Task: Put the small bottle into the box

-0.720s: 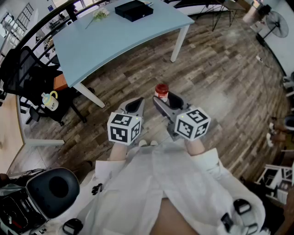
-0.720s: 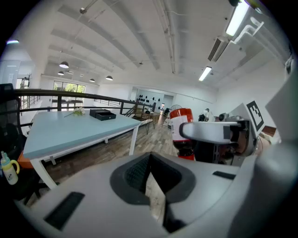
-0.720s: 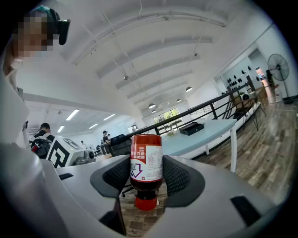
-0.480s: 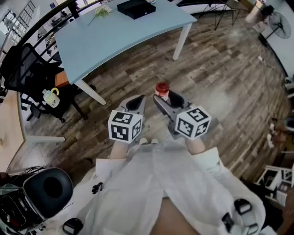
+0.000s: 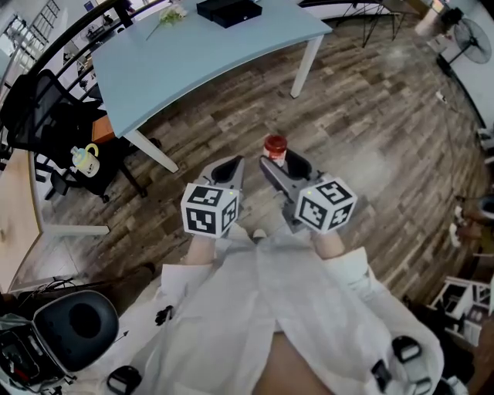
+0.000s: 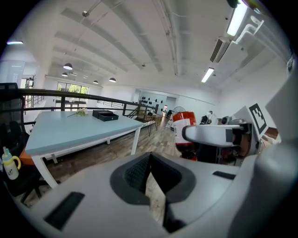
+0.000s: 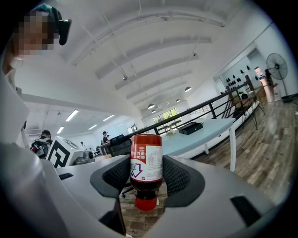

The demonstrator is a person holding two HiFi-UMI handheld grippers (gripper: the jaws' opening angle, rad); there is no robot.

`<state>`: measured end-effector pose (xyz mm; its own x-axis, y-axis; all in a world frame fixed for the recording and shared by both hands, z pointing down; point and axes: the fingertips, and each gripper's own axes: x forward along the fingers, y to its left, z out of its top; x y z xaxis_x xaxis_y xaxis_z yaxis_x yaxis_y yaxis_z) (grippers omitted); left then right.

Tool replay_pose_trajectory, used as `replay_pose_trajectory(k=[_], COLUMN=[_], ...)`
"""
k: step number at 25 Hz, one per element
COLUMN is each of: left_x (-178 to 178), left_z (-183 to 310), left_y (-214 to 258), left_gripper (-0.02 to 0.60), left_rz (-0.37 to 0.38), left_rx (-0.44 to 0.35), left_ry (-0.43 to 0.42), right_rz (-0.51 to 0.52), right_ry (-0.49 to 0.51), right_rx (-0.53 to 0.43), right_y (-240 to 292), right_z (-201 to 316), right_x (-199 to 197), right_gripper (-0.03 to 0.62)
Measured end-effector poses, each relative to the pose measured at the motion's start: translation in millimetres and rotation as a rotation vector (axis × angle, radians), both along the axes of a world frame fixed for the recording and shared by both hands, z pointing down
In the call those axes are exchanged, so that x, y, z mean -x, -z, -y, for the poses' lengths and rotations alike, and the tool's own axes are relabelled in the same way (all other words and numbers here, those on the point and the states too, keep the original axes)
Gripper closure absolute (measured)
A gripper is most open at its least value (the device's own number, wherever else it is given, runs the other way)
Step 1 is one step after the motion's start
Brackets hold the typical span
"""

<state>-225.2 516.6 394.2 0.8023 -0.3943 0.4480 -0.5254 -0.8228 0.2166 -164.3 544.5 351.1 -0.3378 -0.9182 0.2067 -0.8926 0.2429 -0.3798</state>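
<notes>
A small bottle (image 5: 275, 146) of dark red sauce, with a red cap and a white label, is held above the wooden floor, and my right gripper (image 5: 279, 160) is shut on it. In the right gripper view the bottle (image 7: 146, 167) sits between the ribbed pads, cap nearest the camera. My left gripper (image 5: 228, 168) hangs beside it on the left, shut and empty; its jaws meet at the tip (image 6: 150, 155). The black box (image 5: 228, 11) lies on the far end of the light blue table (image 5: 193, 58), well ahead of both grippers.
A black office chair (image 5: 46, 116) and a small bottle-shaped cup (image 5: 83, 162) stand left of the table. A sprig of flowers (image 5: 171, 15) lies near the box. A round black seat (image 5: 73, 328) is behind on the left, and a fan (image 5: 463, 38) stands far right.
Both grippers keep their pose and the bottle stays gripped. The view has slid slightly, with the round black seat dropping lower left in the picture.
</notes>
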Motion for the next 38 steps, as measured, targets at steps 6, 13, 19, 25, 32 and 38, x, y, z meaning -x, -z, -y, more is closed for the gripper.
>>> replay_pose_trajectory(k=[6, 13, 19, 25, 32, 38], left_x=[-8, -17, -24, -29, -34, -45], left_z=[-5, -18, 6, 66, 155, 211], left_y=[-4, -14, -23, -23, -18, -15], left_gripper=[0.577, 0.577, 0.577, 0.577, 0.577, 0.577], left_rz=[-0.009, 0.012, 0.015, 0.019, 0.008, -0.009], left_rx=[0.002, 0.016, 0.034, 0.022, 0.019, 0.016], left_ry=[-0.007, -0.008, -0.031, -0.036, -0.038, -0.074], right_rz=[0.005, 0.028, 0.029, 0.024, 0.015, -0.006], right_ry=[0.019, 0.015, 0.010, 0.001, -0.003, -0.040], right_rx=[0.005, 0.014, 0.035, 0.037, 0.027, 0.012], right_y=[-6, -17, -29, -32, -27, -19], right_z=[-3, -11, 12, 68, 154, 207], right_x=[-7, -18, -20, -28, -35, -41], right_gripper=[0.390, 0.388, 0.388, 0.390, 0.390, 0.388])
